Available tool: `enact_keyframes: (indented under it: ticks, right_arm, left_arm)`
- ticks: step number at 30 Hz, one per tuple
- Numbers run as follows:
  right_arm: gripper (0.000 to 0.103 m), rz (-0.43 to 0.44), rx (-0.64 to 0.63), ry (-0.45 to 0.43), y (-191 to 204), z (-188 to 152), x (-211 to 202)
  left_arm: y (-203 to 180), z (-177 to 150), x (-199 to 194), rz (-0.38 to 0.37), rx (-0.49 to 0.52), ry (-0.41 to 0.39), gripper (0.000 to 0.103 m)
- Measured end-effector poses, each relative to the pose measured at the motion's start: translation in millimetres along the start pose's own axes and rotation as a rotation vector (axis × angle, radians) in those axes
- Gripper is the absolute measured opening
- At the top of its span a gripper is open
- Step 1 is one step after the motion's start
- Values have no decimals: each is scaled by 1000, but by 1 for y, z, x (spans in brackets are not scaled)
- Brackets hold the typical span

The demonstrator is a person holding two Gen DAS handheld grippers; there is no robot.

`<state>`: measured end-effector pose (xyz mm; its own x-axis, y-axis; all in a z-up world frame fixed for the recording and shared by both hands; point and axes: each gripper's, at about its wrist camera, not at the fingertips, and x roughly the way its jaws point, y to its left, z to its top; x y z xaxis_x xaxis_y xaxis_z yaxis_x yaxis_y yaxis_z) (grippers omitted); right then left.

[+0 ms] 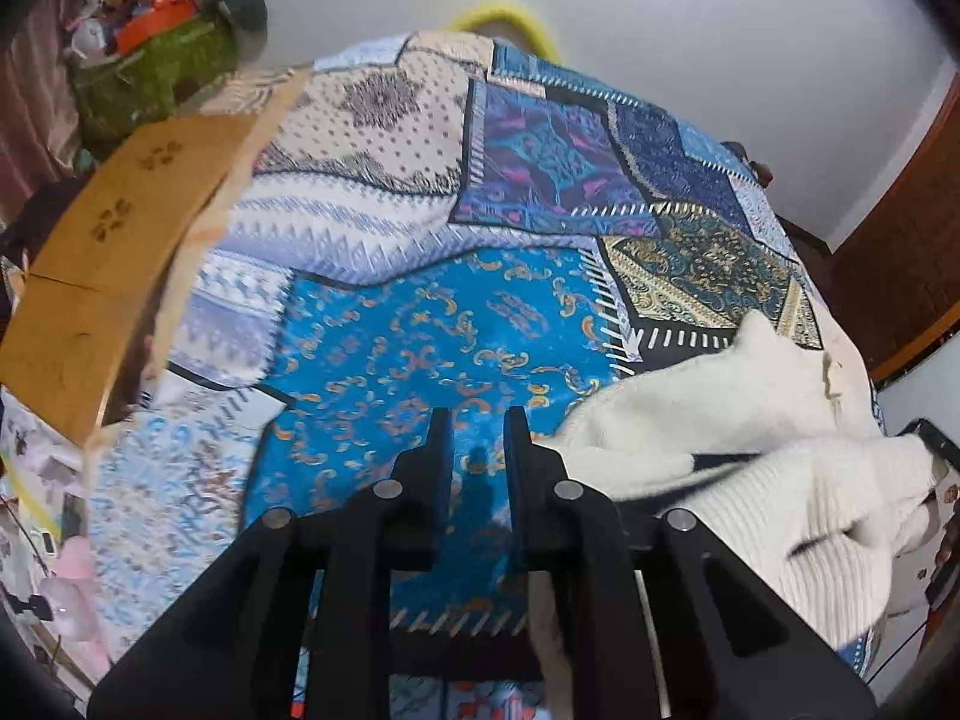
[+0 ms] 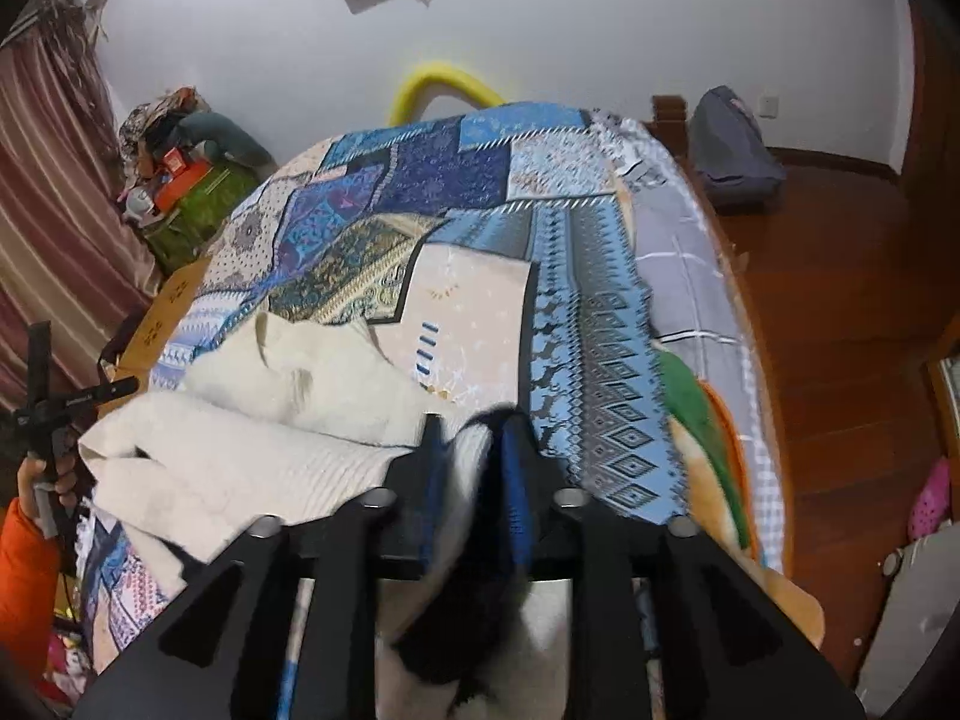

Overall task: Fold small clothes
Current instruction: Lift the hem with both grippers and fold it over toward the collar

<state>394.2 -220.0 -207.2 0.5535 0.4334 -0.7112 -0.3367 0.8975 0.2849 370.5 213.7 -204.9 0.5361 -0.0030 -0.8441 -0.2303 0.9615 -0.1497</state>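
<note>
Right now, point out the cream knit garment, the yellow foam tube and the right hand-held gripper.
cream ribbed knit garment (image 2: 240, 468), right wrist view, on its ribbed panel.
yellow curved foam tube (image 2: 441, 75), right wrist view, top of its arch.
right hand-held gripper (image 2: 474, 429), right wrist view, midway between fingertips.

We hold two matching tools. Our left gripper (image 1: 477, 420) is matte black plastic, with angular, triangular cut-out arms and round silver pins at the joints; its fingers (image 1: 441, 450) carry blue pads on the inner faces. Our right gripper (image 2: 471, 429) is built the same, its pads (image 2: 516, 468) ribbed blue. Our left arm wears an orange sleeve (image 2: 27, 576).
</note>
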Motion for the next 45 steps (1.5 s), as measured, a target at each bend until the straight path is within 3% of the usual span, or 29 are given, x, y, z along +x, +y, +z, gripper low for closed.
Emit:
enact_keyframes:
  ticks: [1, 2, 3, 5, 9, 15, 24, 28, 34, 39, 43, 45]
  right_arm:
    - [57, -23, -3, -27, 1, 1, -6]
    - [62, -41, -10, -60, 3, 1, -14]
    - [63, -64, -30, -92, 6, 0, -24]
    - [63, -88, -69, -99, 13, -2, -34]
    - [63, -57, -135, -89, 32, -14, -49]
    - [63, 36, -242, -56, 71, -47, -58]
    - [63, 52, -320, 83, 84, -87, -21]
    - [62, 25, -336, 95, 77, -79, 1]
    - [62, 8, -308, 88, 67, -44, 21]
    - [62, -34, -296, 72, 59, -13, 42]
    - [62, -94, -247, -14, 50, 2, 37]
    - [62, -79, -223, -44, 45, 7, 29]
  left_arm:
    - [0, -3, -7, 8, 11, -7, 25]
    - [0, -7, -14, 15, 25, -13, 37]
    - [-2, -11, -19, 18, 38, -21, 47]
    - [-9, -22, -33, 25, 80, -39, 53]
    - [-35, -48, -53, 30, 198, -44, 59]
    - [-80, -95, -69, -57, 316, -15, 64]
    - [-148, -125, -38, -141, 426, 72, 64]
    - [-160, -111, -20, -109, 444, 68, 67]
    - [-156, -60, -14, -127, 389, 50, 68]
    - [-151, -17, 19, -3, 406, 55, 68]
    - [-131, 9, 44, 105, 341, 43, 68]
    - [-114, 18, 48, 111, 278, 40, 68]
